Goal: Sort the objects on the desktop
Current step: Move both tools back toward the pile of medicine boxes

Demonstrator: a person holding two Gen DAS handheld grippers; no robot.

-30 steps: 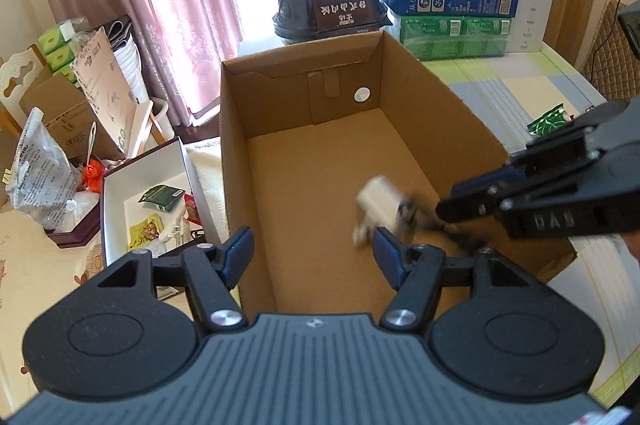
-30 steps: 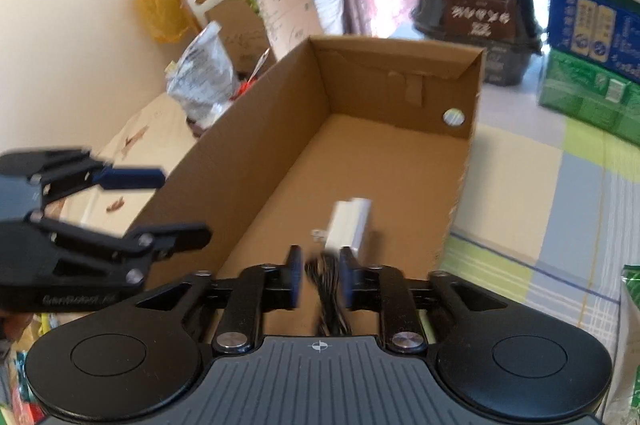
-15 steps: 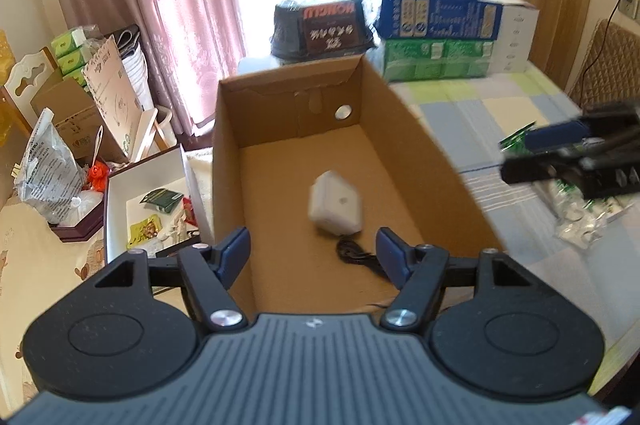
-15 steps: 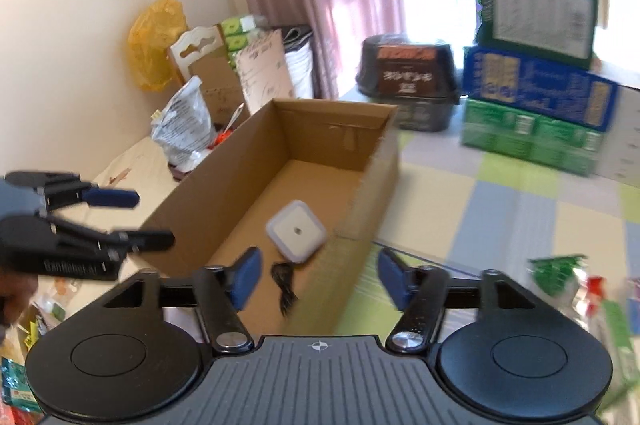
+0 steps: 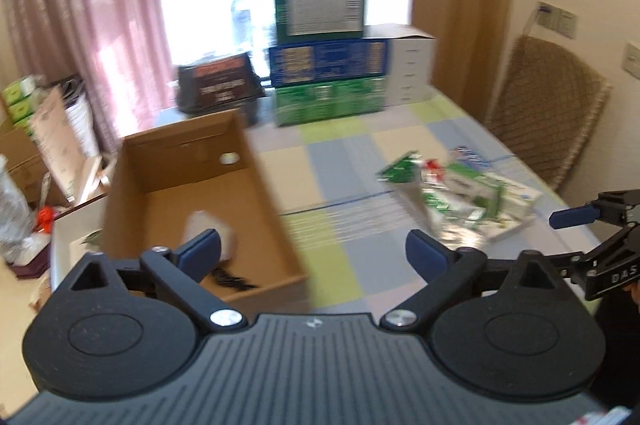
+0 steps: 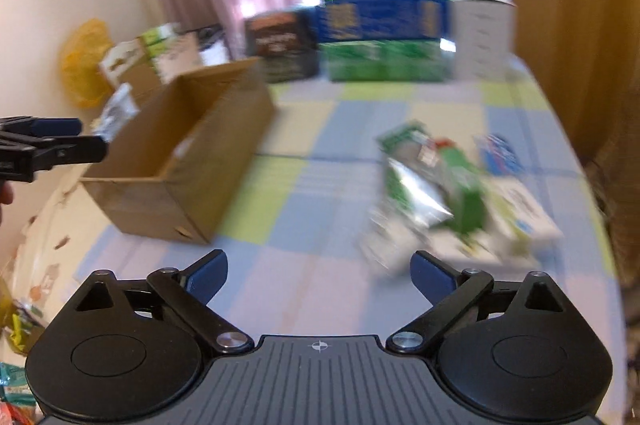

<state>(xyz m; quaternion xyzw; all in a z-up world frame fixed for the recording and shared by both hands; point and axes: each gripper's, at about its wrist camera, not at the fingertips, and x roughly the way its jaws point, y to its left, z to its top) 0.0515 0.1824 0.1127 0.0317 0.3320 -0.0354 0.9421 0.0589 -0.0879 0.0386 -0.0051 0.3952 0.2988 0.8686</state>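
Both views motion-blurred; packet labels unreadable.
Left gripper (image 5: pixel 312 251) and right gripper (image 6: pixel 318 275) just opened wide, empty; white charger (image 5: pixel 210 227) in cardboard box (image 5: pixel 276 225) shows left view only, behind left finger.

Left claw (image 5: pixel 312 251) and right claw (image 6: pixel 318 275) have just spread wide, both empty.

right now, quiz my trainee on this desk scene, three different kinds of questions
1. True or false: the left claw is clamped on the white charger.
2. Where does the charger lie: A) inside the cardboard box, B) on the checked tablecloth, C) on the wicker chair?
3. What lies on the cloth ahead of the right claw?

Key
1. False: both claws are open and empty.
2. A
3. A heap of green and silver packets.
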